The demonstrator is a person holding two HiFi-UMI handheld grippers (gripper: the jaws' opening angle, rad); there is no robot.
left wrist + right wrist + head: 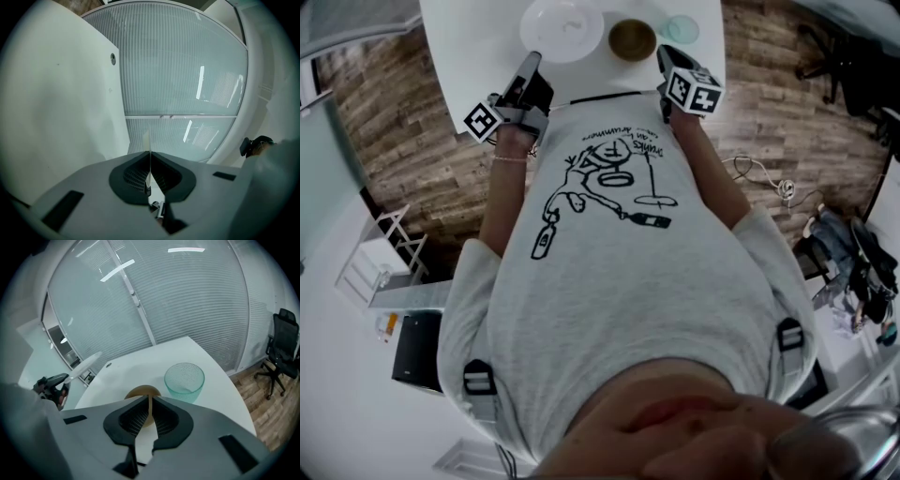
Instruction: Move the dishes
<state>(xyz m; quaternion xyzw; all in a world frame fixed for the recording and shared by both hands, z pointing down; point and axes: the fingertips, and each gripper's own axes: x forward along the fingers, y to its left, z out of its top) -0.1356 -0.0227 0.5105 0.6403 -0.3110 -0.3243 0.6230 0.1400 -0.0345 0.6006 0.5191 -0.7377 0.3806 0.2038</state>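
The left gripper (534, 61) is pinching the rim of the white plate (562, 28). The right gripper (664, 54) is pinching the thin wall of the brown bowl (632, 39), just beside the glass bowl (680, 30). The plate is sitting past the brown bowl, further from the glass bowl. Both held dishes are looking stiff, smooth and breakable, and probably slippery in such narrow rim holds. All three are showing nothing inside.

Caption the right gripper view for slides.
Right gripper grips the rim of a brown bowl; glass bowl sits on white table.
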